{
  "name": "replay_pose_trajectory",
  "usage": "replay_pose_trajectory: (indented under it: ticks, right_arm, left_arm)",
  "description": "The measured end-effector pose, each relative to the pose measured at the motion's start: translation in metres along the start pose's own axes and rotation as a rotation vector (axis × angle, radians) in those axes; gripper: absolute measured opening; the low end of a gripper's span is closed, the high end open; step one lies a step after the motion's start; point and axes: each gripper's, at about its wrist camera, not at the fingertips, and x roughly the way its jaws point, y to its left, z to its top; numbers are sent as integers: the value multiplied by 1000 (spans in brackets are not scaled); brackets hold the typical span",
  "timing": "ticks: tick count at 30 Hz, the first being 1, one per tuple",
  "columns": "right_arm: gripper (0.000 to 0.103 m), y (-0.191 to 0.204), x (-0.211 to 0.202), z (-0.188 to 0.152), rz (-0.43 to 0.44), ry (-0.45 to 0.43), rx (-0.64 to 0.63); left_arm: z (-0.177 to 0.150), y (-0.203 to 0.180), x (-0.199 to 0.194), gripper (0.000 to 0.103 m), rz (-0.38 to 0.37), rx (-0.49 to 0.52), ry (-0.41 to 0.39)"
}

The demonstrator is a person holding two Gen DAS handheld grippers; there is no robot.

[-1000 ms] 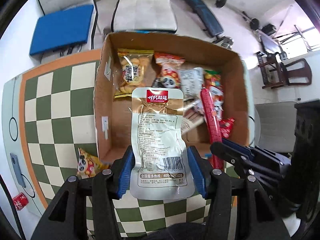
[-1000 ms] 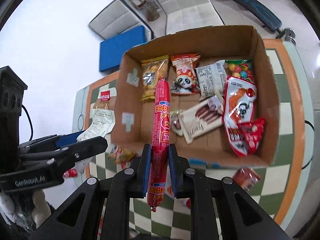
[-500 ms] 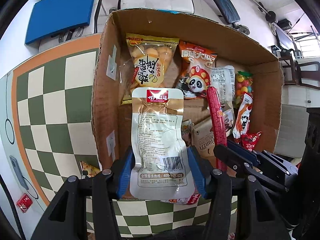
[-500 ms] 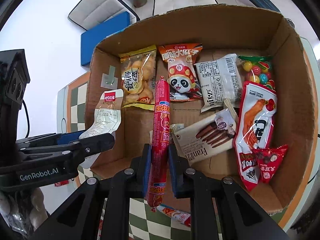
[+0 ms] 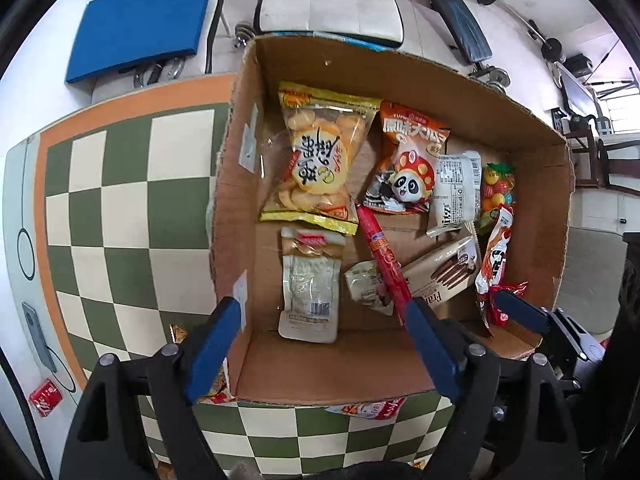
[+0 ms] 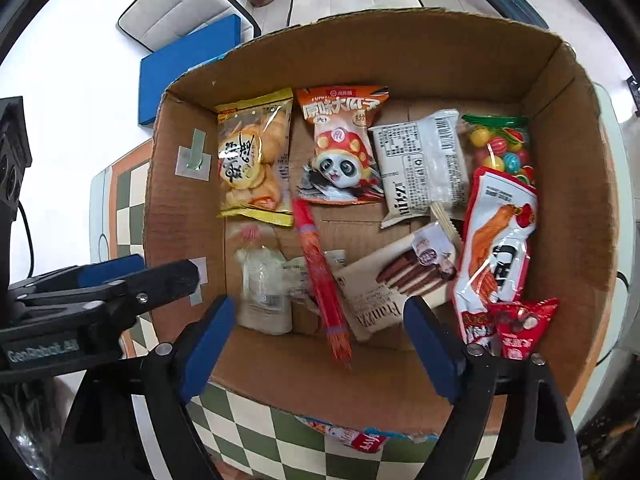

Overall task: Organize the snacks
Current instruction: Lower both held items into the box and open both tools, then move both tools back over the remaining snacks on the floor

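Observation:
A cardboard box (image 5: 532, 184) (image 6: 568, 216) sits on the checkered table and holds several snack packs. The silver pouch (image 5: 310, 286) (image 6: 264, 292) lies flat on the box floor near the left wall. The red sausage stick (image 5: 384, 256) (image 6: 322, 280) lies beside it, blurred in the right wrist view. My left gripper (image 5: 326, 338) is open and empty over the box's near edge. My right gripper (image 6: 318, 344) is open and empty over the near edge too, to the right of the left one.
The box also holds a yellow cracker bag (image 5: 320, 168), a panda bag (image 5: 408, 168), a white pack (image 6: 420, 164), candy balls (image 6: 500, 148) and a biscuit box (image 6: 396, 284). Loose snacks (image 5: 372, 408) lie on the table by the box's near wall. A red can (image 5: 44, 396) stands at the left.
Both grippers have opened. The silver pouch dropped from the left gripper and the red sausage from the right one; both now lie in the box. The grippers moved closer over the box.

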Motion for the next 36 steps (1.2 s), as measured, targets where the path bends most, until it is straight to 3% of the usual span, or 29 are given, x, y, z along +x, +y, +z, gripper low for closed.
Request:
replay_pose_trajectory:
  ticks: [7, 9, 14, 17, 22, 27, 32, 36]
  right_arm:
    - [89, 2, -20, -10, -66, -51, -37]
    - [89, 5, -28, -14, -76, -68, -51]
    - [90, 4, -52, -39, -78, -100, -80]
    - [90, -10, -67, -68, -68, -123, -66]
    - [90, -63, -73, -121, -49, -101, 57]
    - [90, -121, -51, -163, -45, -52, 180]
    - [90, -160, -22, -185, -69, -14, 232]
    - [90, -173, -5, -193, -81, -5, 242]
  left_arm:
    - [-19, -8, -24, 84, -13, 20, -63]
    - [-31, -12, -37, 84, -19, 34, -112]
    - [-77, -21, -70, 84, 58, 48, -294]
    - [-111, -22, -70, 84, 34, 10, -310]
    - [-164, -19, -26, 84, -83, -137, -185]
    - [-195, -25, 67, 84, -257, -288, 98]
    - [-198, -30, 138, 84, -320, -454, 232]
    - [-197, -36, 176, 84, -302, -549, 294]
